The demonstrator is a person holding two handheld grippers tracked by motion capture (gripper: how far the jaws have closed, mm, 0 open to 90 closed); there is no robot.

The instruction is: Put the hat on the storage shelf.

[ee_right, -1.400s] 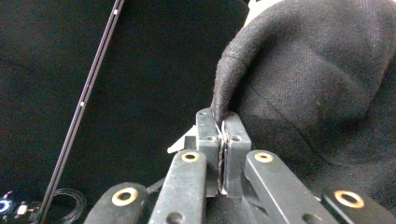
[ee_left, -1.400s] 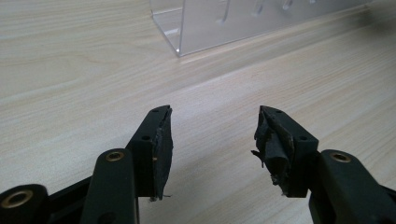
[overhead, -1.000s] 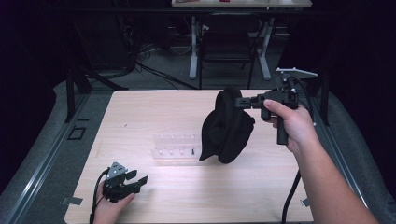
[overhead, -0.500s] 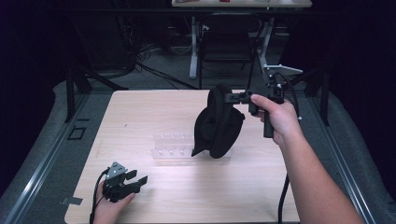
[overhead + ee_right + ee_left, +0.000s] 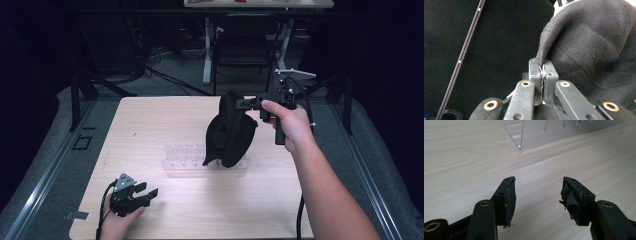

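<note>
Right now your right gripper (image 5: pixel 243 103) is raised above the far right part of the pale wooden worktop (image 5: pixel 150 120), its jaws pinched tight on a fold at the edge of the black woven fabric pouch (image 5: pixel 230 132). In the right gripper view the cloth (image 5: pixel 594 50) rises from between the closed jaws and bulges up to the right. From the high view the pouch hangs down from that grip, and its lower end appears to reach the right end of the clear acrylic rack (image 5: pixel 187 159) that lies across the middle of the worktop; you cannot tell whether the two touch. Your left gripper (image 5: pixel 145 190) sits low by the near left corner of the worktop, held in your left hand (image 5: pixel 117 222), with its jaws standing apart and nothing between them. In the left gripper view the corner of the clear rack (image 5: pixel 549 132) lies ahead of those open jaws, well apart from them, with bare wood between.
</note>
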